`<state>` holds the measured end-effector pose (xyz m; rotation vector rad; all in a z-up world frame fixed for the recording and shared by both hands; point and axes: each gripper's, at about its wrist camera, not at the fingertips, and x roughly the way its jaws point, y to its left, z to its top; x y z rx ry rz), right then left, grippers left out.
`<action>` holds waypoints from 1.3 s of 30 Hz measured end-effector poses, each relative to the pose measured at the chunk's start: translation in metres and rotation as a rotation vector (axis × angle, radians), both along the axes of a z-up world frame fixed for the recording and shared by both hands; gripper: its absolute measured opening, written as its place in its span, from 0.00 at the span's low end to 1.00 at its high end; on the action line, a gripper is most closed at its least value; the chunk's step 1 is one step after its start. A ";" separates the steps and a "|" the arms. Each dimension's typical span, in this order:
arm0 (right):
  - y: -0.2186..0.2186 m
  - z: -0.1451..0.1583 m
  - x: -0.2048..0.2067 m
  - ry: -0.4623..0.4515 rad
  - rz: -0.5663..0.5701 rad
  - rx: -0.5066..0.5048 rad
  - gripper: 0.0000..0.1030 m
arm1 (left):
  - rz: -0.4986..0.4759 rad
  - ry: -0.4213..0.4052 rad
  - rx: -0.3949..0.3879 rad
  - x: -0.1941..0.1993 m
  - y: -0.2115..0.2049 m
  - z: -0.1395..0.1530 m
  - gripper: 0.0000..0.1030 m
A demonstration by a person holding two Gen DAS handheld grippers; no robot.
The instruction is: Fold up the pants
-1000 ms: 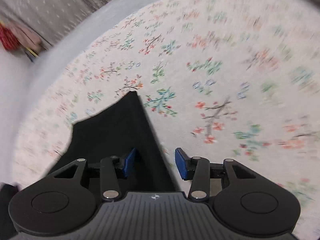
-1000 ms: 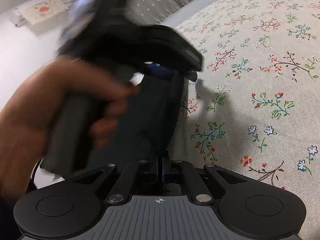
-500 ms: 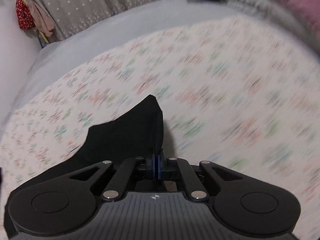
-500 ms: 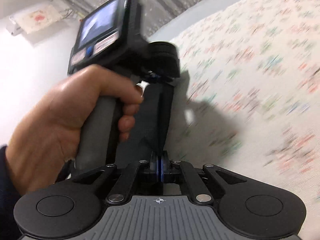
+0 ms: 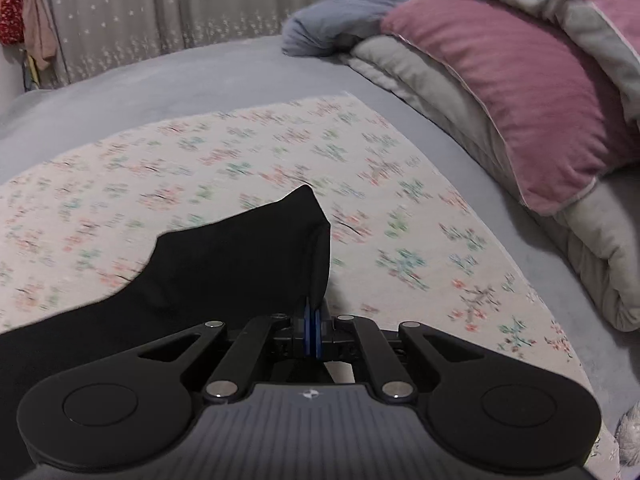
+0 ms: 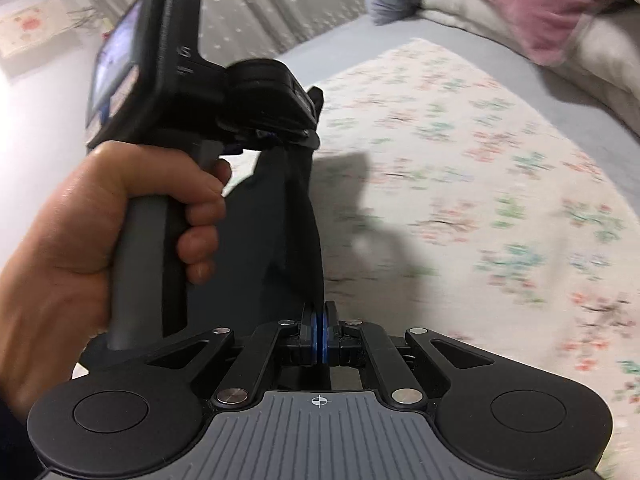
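Observation:
The black pants (image 5: 224, 264) hang lifted above a floral sheet (image 5: 400, 208) on the bed. My left gripper (image 5: 313, 320) is shut on the pants' edge, with the cloth draping to its left. My right gripper (image 6: 320, 334) is shut on another part of the pants (image 6: 276, 240). In the right wrist view the left gripper (image 6: 276, 134) shows ahead and to the left, held in a hand (image 6: 100, 224), with the dark cloth stretched between the two grippers.
A pink pillow (image 5: 520, 92) lies on a grey duvet (image 5: 460, 100) at the right, with a blue-grey cloth (image 5: 340, 20) behind. A grey bedsheet (image 5: 160, 84) surrounds the floral sheet. A starred curtain (image 5: 160, 8) hangs at the back.
My left gripper closed on the pants' edge. Both grippers then lifted the pants up off the sheet, and the views tilted up toward the pillows.

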<state>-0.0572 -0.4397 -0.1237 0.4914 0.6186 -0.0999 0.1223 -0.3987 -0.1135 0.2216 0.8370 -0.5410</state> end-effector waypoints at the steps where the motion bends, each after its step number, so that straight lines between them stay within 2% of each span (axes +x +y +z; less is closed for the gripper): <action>1: -0.006 -0.002 -0.003 0.013 -0.007 0.007 0.02 | 0.001 0.007 0.007 -0.002 -0.005 -0.005 0.05; 5: -0.012 -0.011 -0.006 0.050 -0.004 0.022 0.02 | 0.020 0.081 0.001 0.011 -0.009 -0.025 0.05; 8: -0.003 -0.013 -0.012 0.066 0.009 -0.028 0.02 | 0.019 0.102 0.012 0.015 -0.013 -0.031 0.06; 11: 0.001 -0.014 -0.009 0.082 0.013 -0.046 0.02 | 0.009 0.099 0.012 0.021 -0.020 -0.029 0.07; 15: -0.006 -0.013 -0.005 0.084 0.014 -0.027 0.02 | 0.011 0.107 -0.027 0.036 -0.030 -0.022 0.10; 18: -0.007 -0.015 -0.008 0.095 0.015 -0.017 0.02 | 0.005 0.102 -0.076 0.045 -0.025 -0.013 0.17; 20: -0.007 -0.016 -0.009 0.101 0.013 -0.013 0.02 | 0.006 0.098 -0.110 0.049 -0.014 -0.008 0.25; 22: -0.006 -0.016 -0.009 0.105 0.011 -0.014 0.03 | 0.012 0.108 -0.143 0.056 0.001 -0.004 0.27; 26: -0.004 -0.016 -0.008 0.109 0.000 -0.013 0.03 | 0.086 0.127 -0.206 0.068 0.046 0.004 0.30; 30: -0.007 -0.020 -0.004 0.107 -0.008 0.003 0.03 | 0.135 0.081 -0.170 0.048 0.093 0.003 0.38; 32: -0.008 -0.021 -0.003 0.108 -0.014 0.007 0.03 | 0.181 0.092 -0.149 0.033 0.119 -0.006 0.38; 35: -0.008 -0.023 -0.001 0.110 -0.024 0.004 0.03 | 0.234 0.140 -0.199 0.011 0.159 -0.023 0.38; 39: -0.008 -0.023 -0.004 0.092 -0.032 0.007 0.03 | 0.230 0.115 -0.165 -0.017 0.178 -0.046 0.38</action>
